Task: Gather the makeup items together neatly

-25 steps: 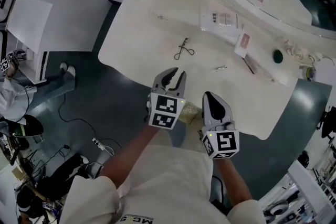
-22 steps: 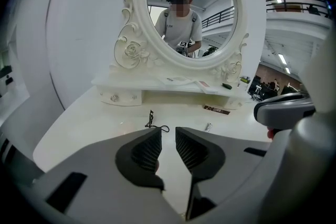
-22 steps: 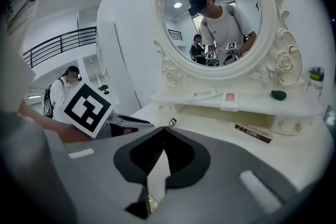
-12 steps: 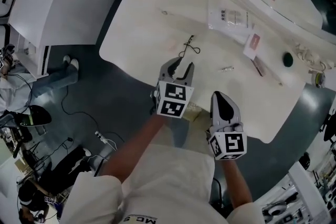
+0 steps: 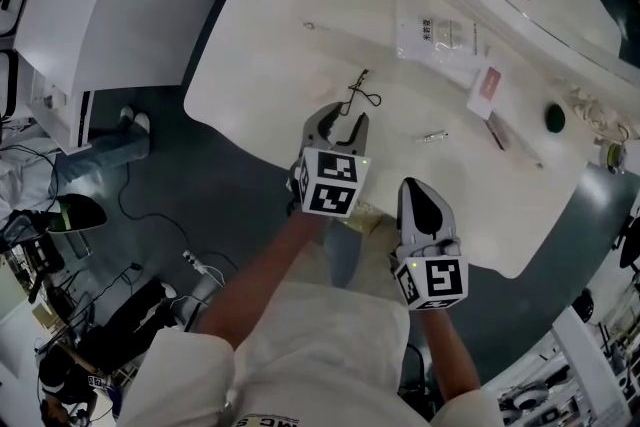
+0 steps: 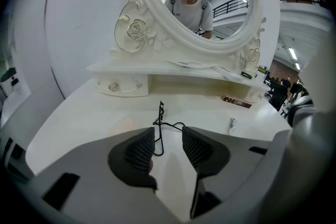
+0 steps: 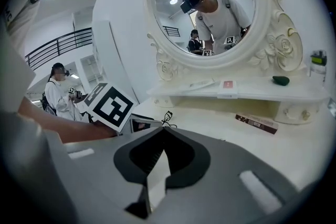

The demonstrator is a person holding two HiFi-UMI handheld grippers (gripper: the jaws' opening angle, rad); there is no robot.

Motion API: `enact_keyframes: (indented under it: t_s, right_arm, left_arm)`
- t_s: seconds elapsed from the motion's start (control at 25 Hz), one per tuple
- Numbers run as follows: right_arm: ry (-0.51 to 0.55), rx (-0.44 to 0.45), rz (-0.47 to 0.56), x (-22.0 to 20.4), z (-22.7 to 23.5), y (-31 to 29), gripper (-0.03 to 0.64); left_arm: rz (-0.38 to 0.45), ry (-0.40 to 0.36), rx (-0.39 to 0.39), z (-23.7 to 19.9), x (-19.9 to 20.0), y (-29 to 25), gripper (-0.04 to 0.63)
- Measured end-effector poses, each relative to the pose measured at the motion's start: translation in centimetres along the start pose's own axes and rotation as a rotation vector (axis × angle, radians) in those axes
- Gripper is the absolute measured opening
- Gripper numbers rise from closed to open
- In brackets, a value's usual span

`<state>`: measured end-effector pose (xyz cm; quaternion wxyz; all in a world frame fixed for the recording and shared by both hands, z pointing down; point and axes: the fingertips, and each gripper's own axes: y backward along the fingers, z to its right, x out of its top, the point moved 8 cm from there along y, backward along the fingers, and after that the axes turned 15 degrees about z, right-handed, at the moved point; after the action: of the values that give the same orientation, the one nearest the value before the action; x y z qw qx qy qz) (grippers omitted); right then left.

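Nothing is gathered yet. The eyelash curler (image 5: 360,93) lies untouched between the jaw tips of the left gripper (image 5: 338,124), which have just been opening. The right gripper (image 5: 414,185) is shut and empty, and the packet (image 5: 437,37) and card (image 5: 484,85) are left scattered well beyond it.

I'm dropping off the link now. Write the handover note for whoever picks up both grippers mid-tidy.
Left gripper: open, fingers just been opening, near end of the black wire eyelash curler between them, not gripped.
Right gripper: shut, empty, over the near edge of the white table.
Scattered: small silver piece and slim dark brown box on the table; white-and-pink card and dark green round item on the mirror shelf.
Done: nothing gathered yet. Left: grip the curler, bring everything together.
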<state>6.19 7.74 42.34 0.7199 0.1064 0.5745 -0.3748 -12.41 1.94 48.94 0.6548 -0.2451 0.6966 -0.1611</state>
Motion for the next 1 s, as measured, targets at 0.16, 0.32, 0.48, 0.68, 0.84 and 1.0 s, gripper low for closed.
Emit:
enact_keyframes:
  t_s: [0.16,0.32,0.48,0.68,0.84,1.0]
  right_arm:
    - [-0.009,0.005,-0.006,-0.4,0.2,-0.3,0.003]
    - [-0.016,-0.004,-0.011,-0.7,0.5,-0.6,0.002]
    - [-0.022,-0.02,-0.02,-0.7,0.9,-0.5,0.003]
    - [-0.019,-0.02,-0.018,-0.3,1.4,-1.0,0.002]
    - [-0.022,-0.017,-0.023,-0.3,1.5,-1.2,0.003]
    - [-0.027,-0.023,-0.027,-0.4,1.4,-1.3,0.003]
  left_arm:
    - [-0.014,-0.004,0.003,-0.1,-0.1,-1.0,0.163]
    - [-0.02,-0.003,0.016,-0.3,-0.2,-2.0,0.13]
    - [-0.059,-0.014,0.013,-0.4,-0.5,-2.7,0.117]
    - [-0.092,-0.02,0.041,-0.9,-0.4,-3.9,0.073]
    - [-0.107,-0.024,0.059,-1.1,-0.4,-4.4,0.035]
    - [-0.112,-0.019,0.053,-1.0,-0.7,-4.5,0.034]
